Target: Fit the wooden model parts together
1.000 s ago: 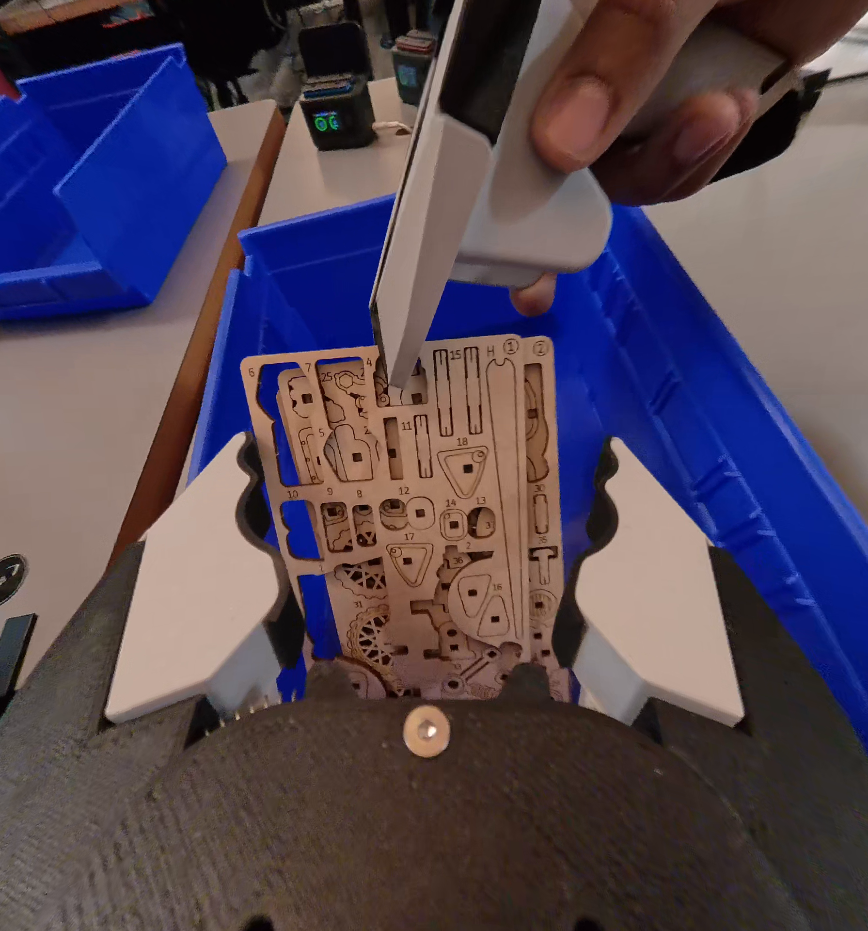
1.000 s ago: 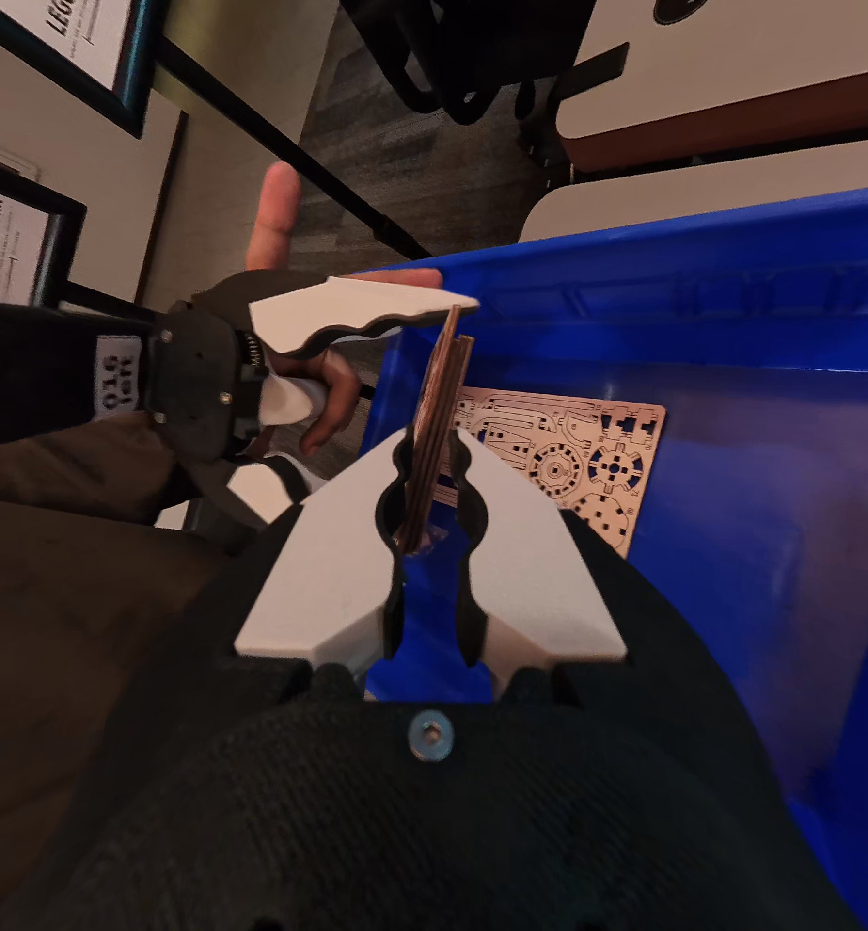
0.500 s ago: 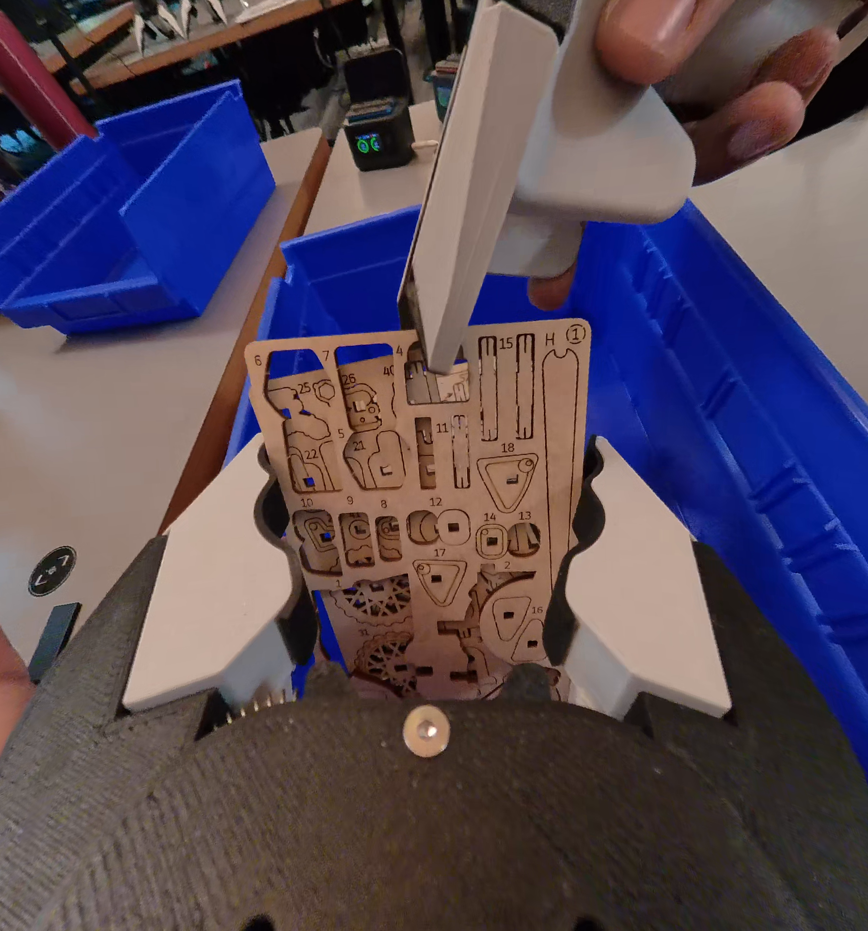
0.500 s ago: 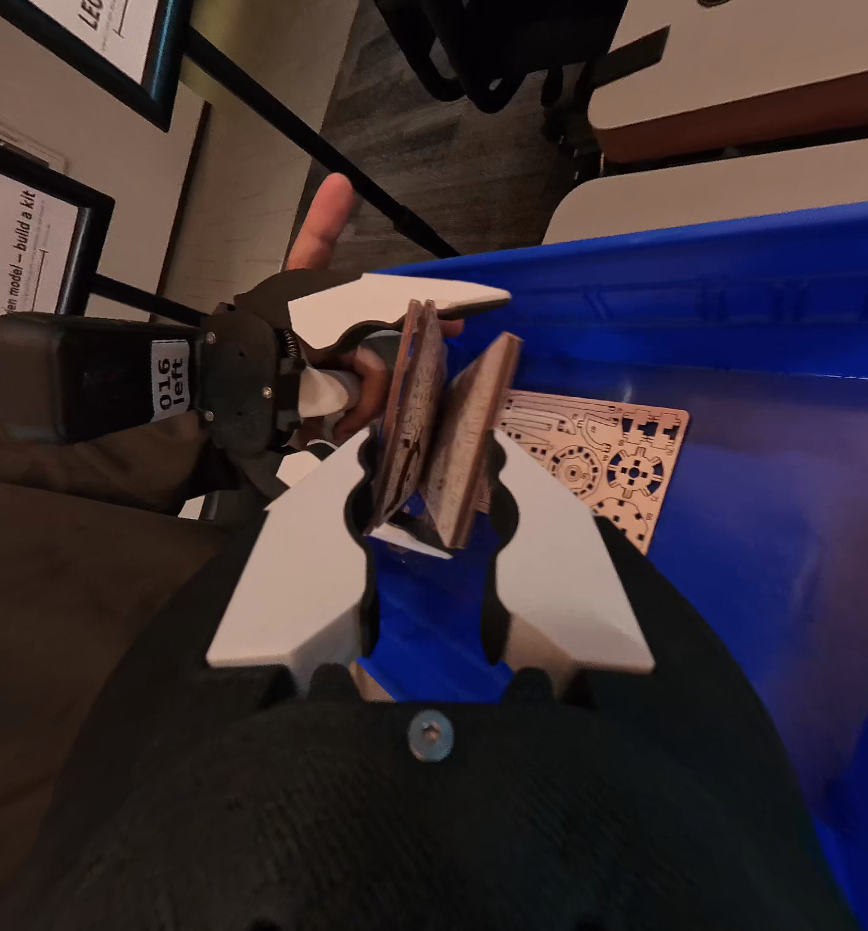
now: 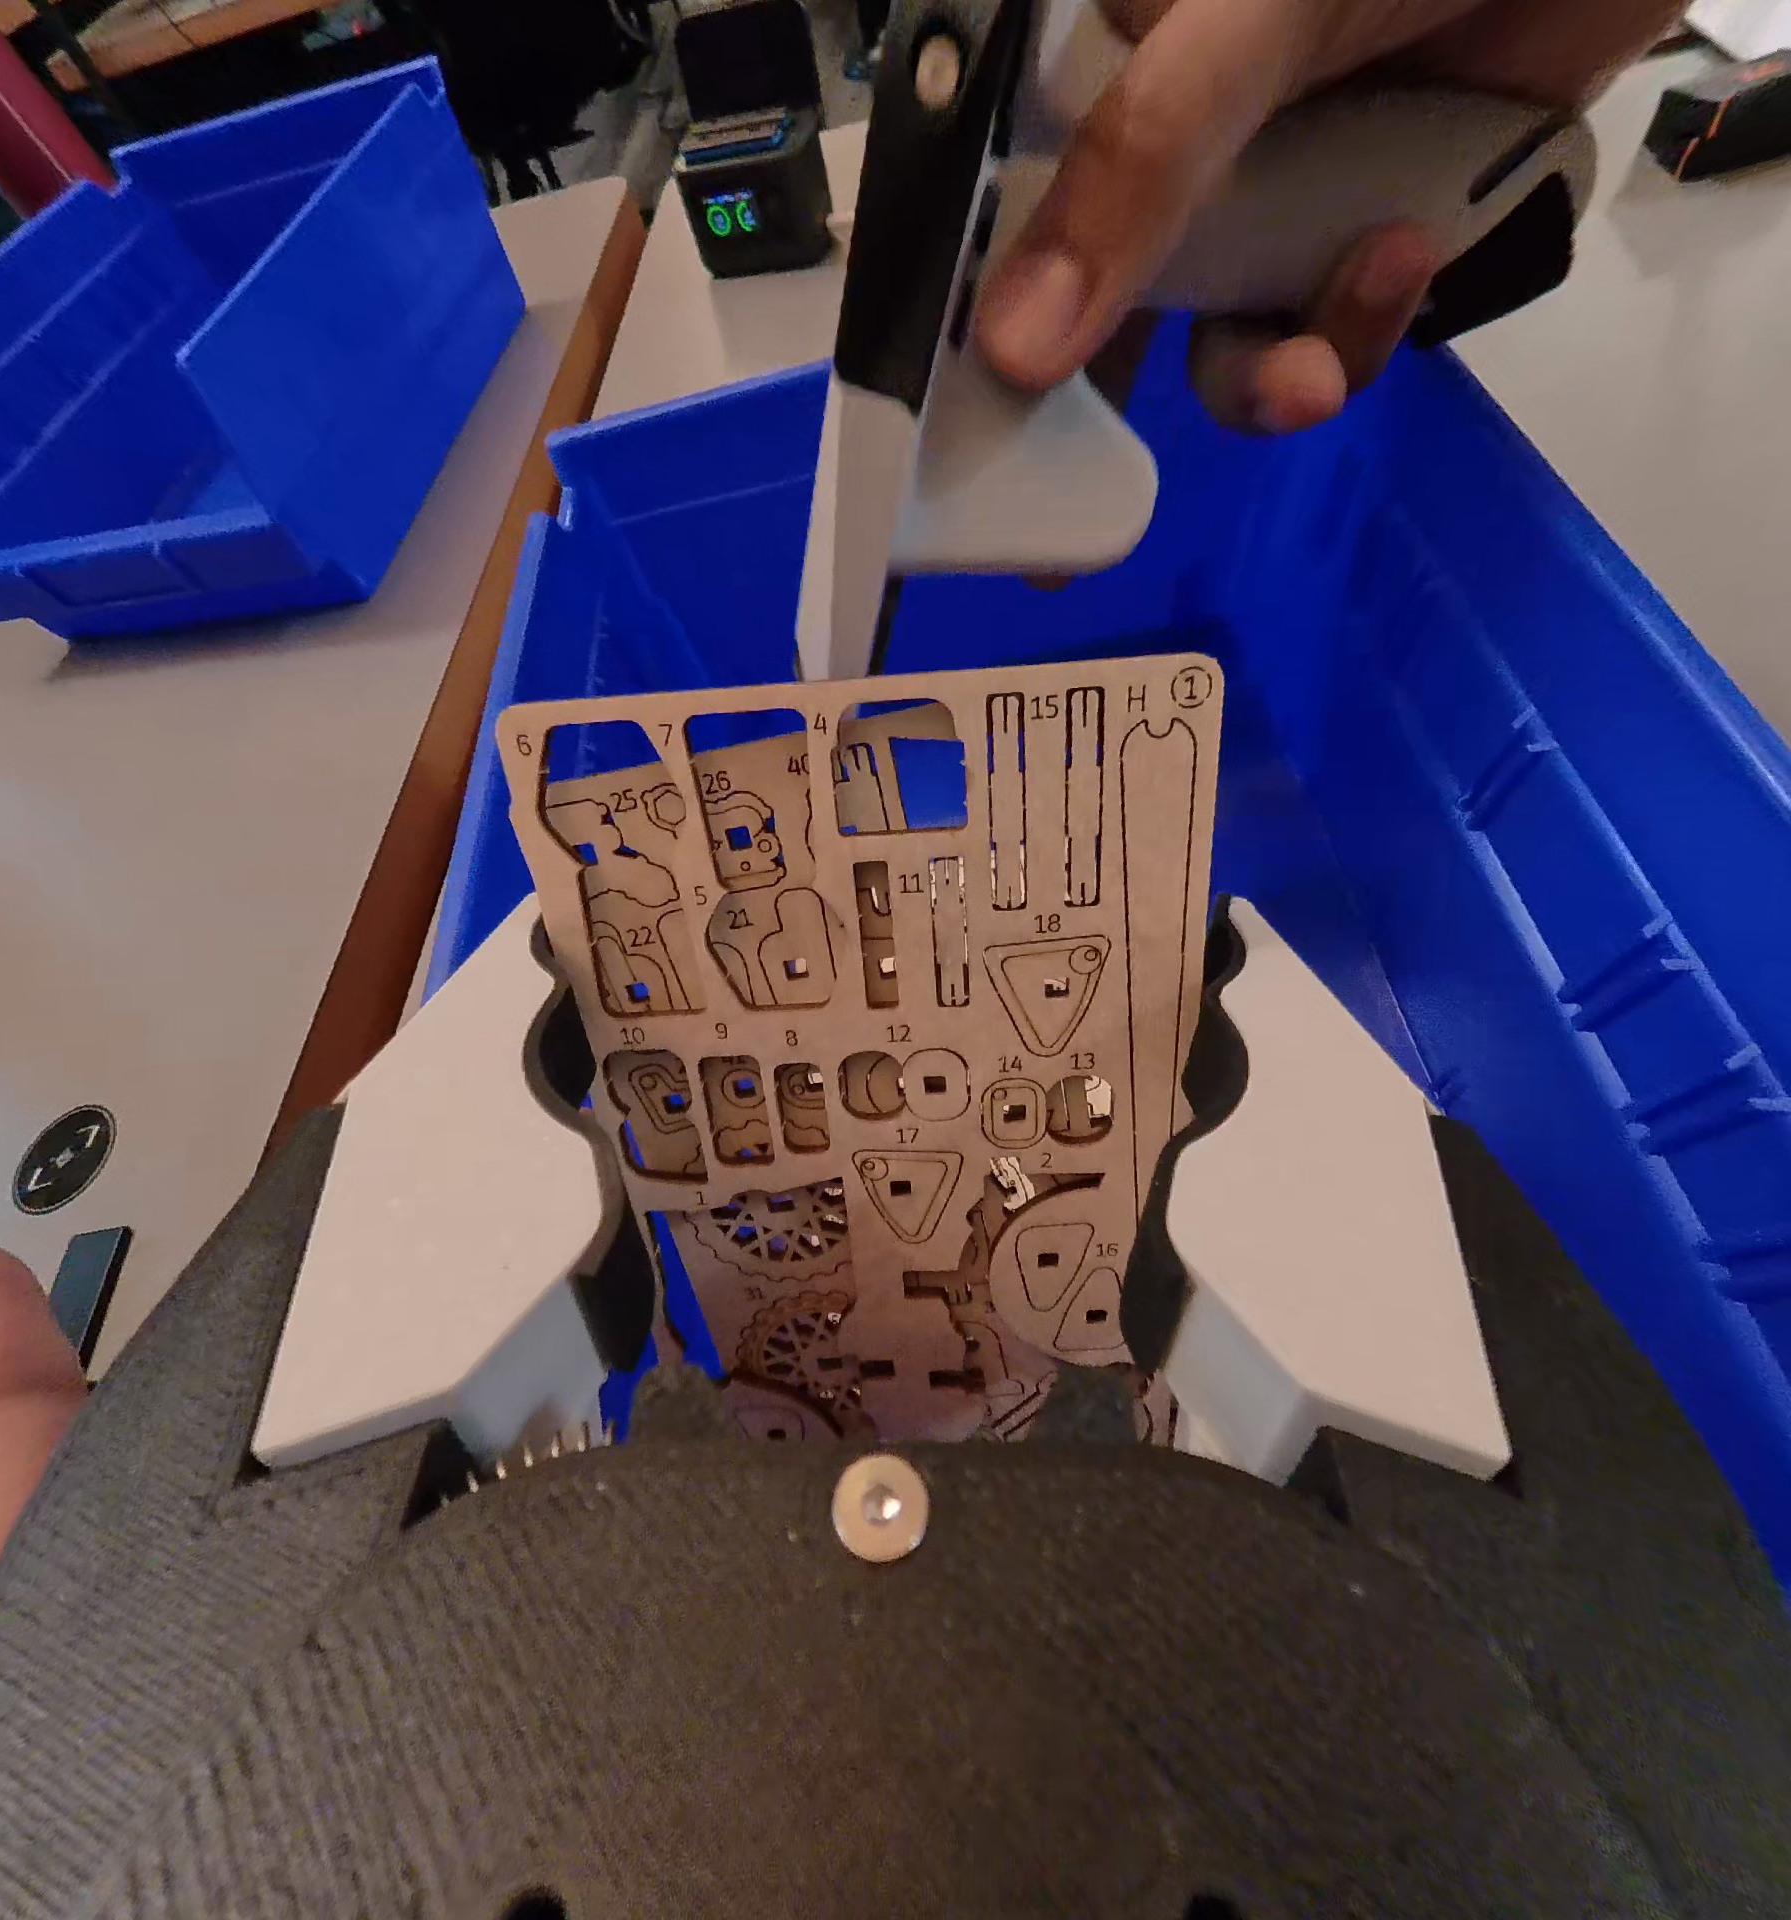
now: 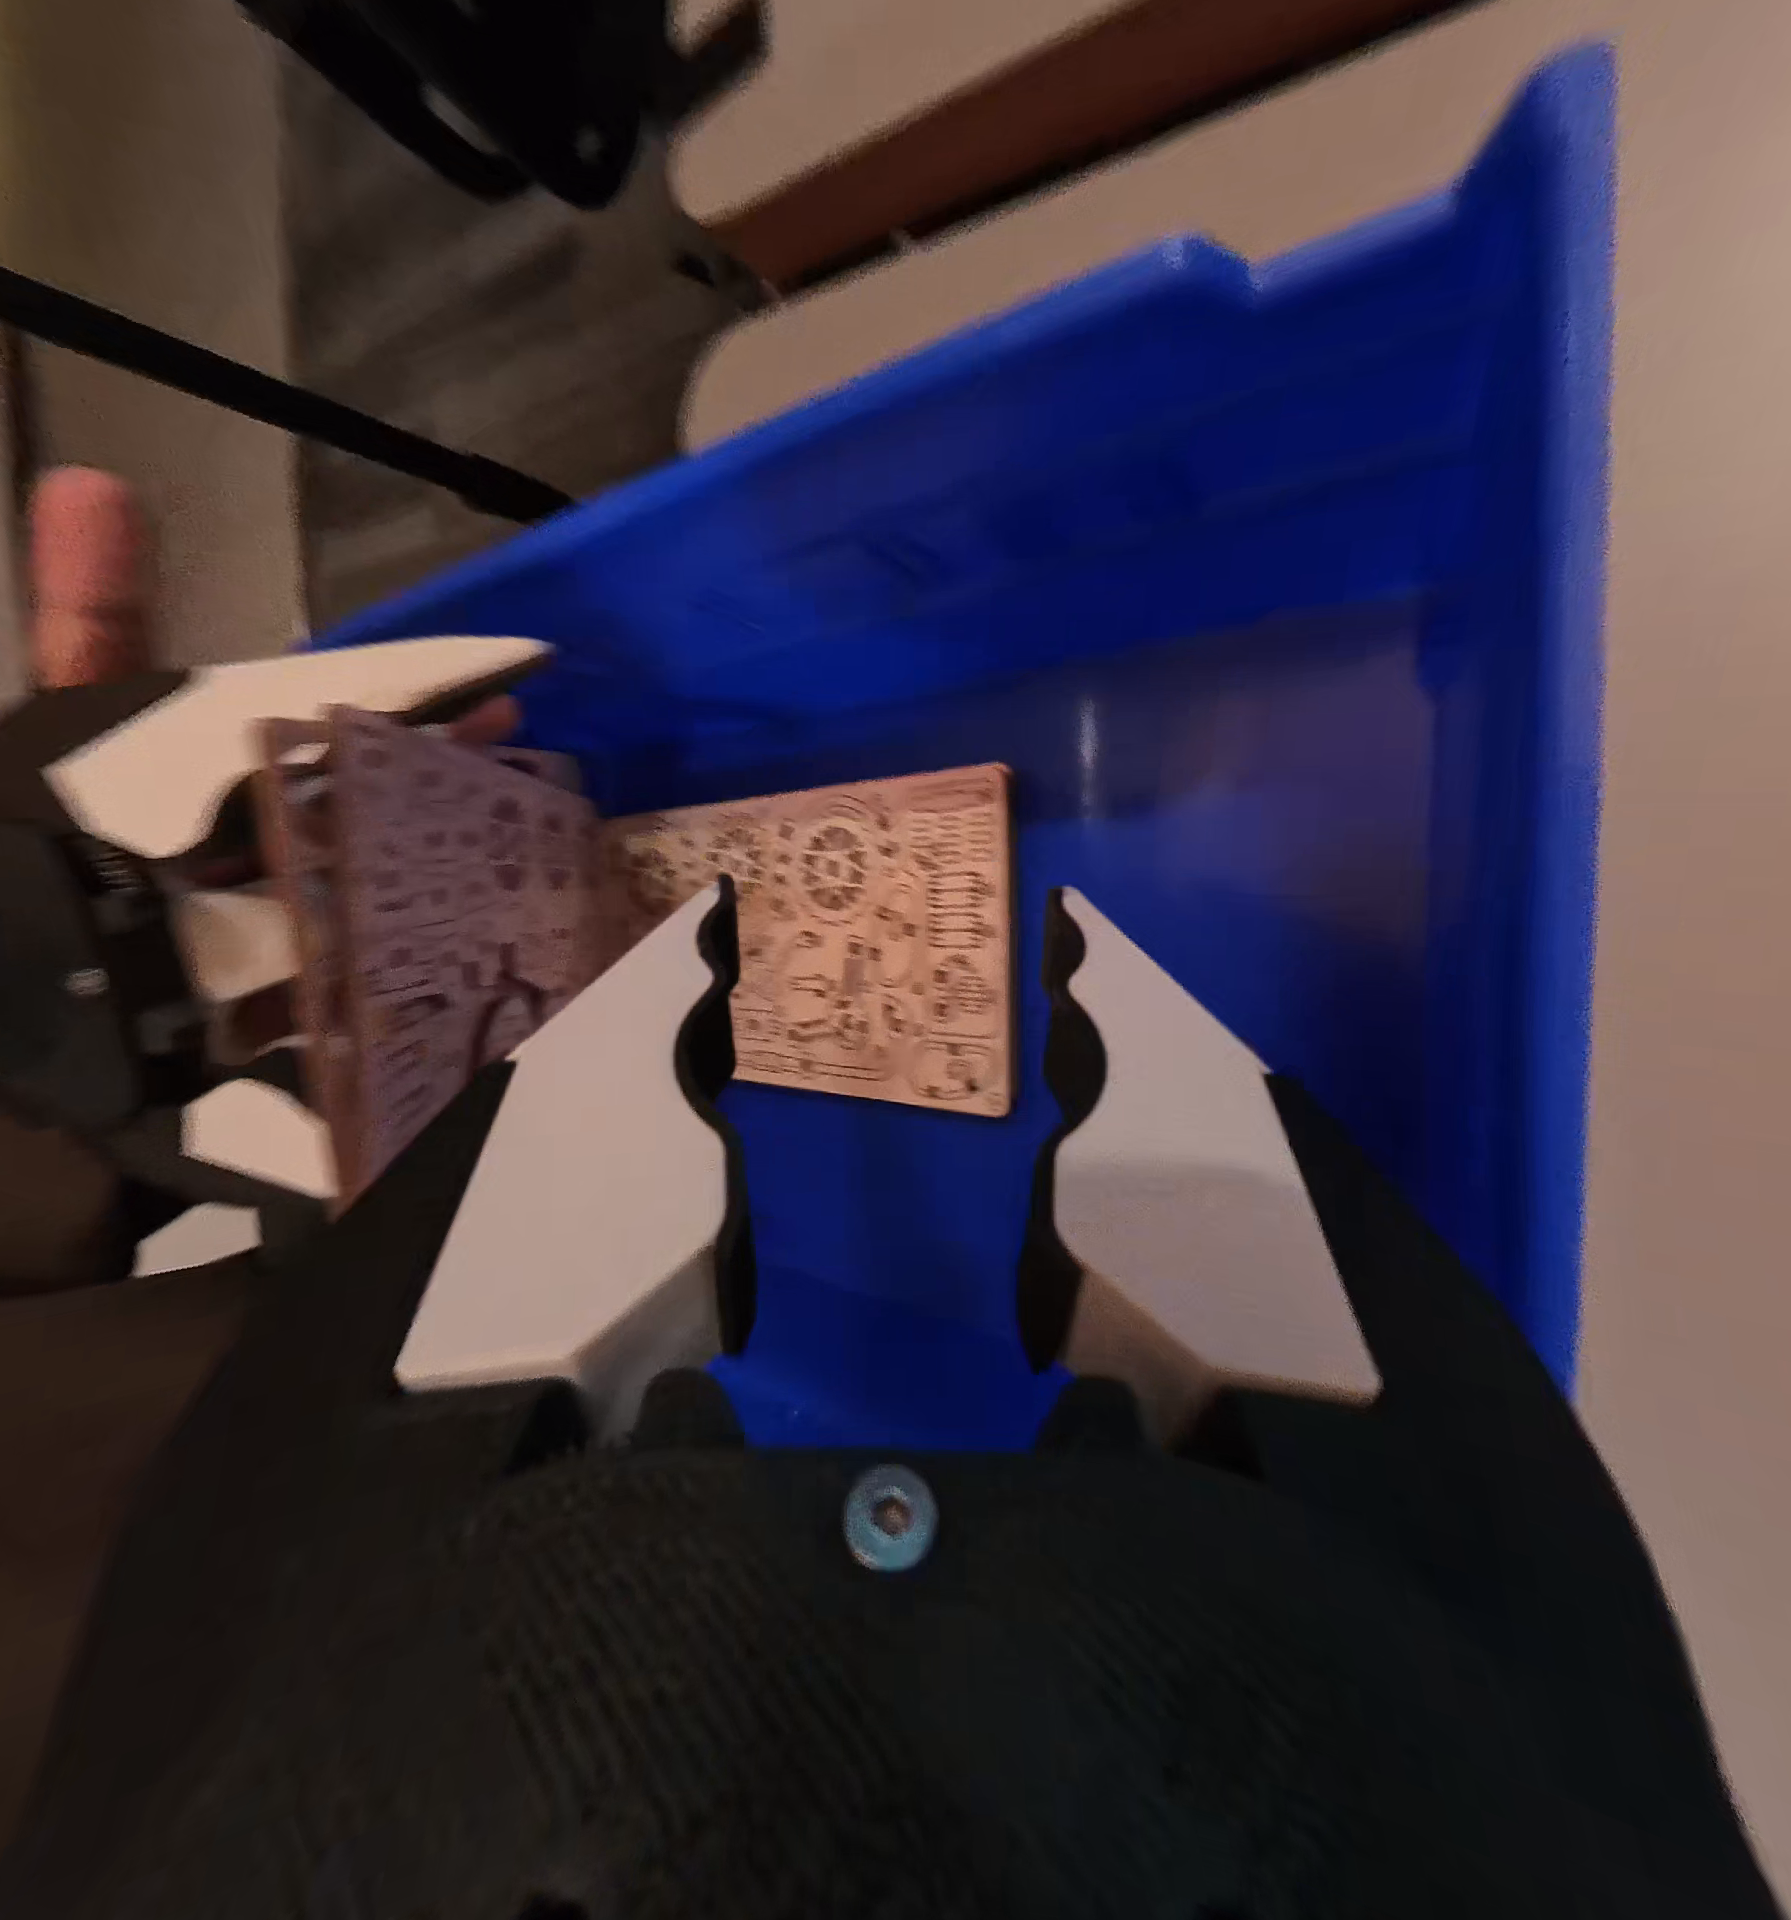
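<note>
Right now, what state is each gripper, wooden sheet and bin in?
Left gripper: shut on the upright wooden sheet, gripping its side edges.
Right gripper: open, holding nothing.
Flat wooden sheet: lying on the bin floor.
Near blue bin: open-topped, under both grippers.
Far blue bin: on the table, contents not visible.

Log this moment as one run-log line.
left hand-held gripper: shut on flat laser-cut wooden parts sheet | right hand-held gripper: open, empty | over blue plastic bin
</note>
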A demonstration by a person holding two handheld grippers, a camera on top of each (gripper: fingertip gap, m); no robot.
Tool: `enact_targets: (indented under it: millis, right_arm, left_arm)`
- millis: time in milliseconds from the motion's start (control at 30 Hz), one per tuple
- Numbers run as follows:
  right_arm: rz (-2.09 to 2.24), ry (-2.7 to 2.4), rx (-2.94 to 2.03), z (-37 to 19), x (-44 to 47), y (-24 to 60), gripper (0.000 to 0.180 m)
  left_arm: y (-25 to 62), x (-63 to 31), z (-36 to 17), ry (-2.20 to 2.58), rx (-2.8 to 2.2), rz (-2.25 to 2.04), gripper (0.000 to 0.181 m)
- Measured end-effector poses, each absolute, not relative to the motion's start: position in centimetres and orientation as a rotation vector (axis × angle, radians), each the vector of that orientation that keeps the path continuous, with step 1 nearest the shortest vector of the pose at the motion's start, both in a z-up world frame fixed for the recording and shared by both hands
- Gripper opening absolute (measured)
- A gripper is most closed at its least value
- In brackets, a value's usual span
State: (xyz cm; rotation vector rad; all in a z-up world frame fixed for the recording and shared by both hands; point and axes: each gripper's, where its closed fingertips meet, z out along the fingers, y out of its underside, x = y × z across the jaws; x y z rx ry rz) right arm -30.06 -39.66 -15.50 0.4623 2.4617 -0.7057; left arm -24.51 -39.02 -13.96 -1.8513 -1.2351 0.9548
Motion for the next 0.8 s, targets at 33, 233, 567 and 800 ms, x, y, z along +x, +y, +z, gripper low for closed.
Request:
enact_targets:
  millis: [33, 233, 567, 800]
  right_arm:
    - [-0.645, 2.504, 0.466, -16.7, -30.3, -39.4, 0.058]
    - [-0.328, 2.586, 0.369, -20.2, -29.2, -38.4, 0.056]
    - [-0.166, 2.417, 0.296, -20.9, -26.9, -38.0, 0.048]
    - [-0.215, 2.365, 0.267, -19.6, -26.5, -38.0, 0.057]
  left_arm:
    - [-39.0, -24.6, -14.1, -1.239, -1.859, 0.948, 0.116]
    - [-39.0, -24.8, -14.8, -1.271, -1.906, 0.91, 0.117]
    - [-39.0, -24.6, -14.1, -1.254, -1.83, 0.851, 0.113]
    - [-39.1, -24.6, -13.8, -1.247, -1.81, 0.876, 0.113]
